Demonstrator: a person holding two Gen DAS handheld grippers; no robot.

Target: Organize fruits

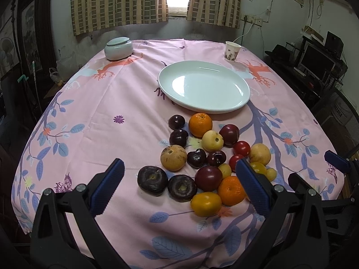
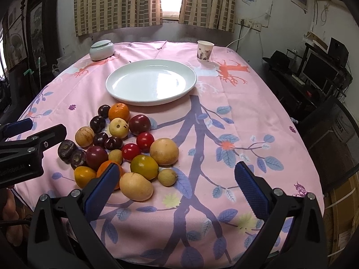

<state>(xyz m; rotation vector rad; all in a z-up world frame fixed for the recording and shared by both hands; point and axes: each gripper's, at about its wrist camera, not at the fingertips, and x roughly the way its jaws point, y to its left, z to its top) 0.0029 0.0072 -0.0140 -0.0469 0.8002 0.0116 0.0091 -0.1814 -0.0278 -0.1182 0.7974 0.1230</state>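
Observation:
A heap of mixed fruit (image 1: 208,157) lies on the pink tablecloth: oranges, dark plums, red tomatoes, yellow and tan fruits. It also shows in the right wrist view (image 2: 125,148). An empty white oval plate (image 1: 204,86) (image 2: 151,81) sits just beyond the heap. My left gripper (image 1: 179,179) is open and empty, above the near side of the heap. My right gripper (image 2: 177,180) is open and empty, to the right of the heap, its left finger (image 2: 103,188) in front of an orange. The left gripper also shows at the left edge of the right wrist view (image 2: 24,134).
A pale lidded ceramic jar (image 1: 119,48) (image 2: 102,49) stands at the far left of the table. A paper cup (image 1: 232,51) (image 2: 204,50) stands at the far right. A desk with a monitor (image 1: 314,60) and a mesh chair (image 2: 332,134) stand to the right.

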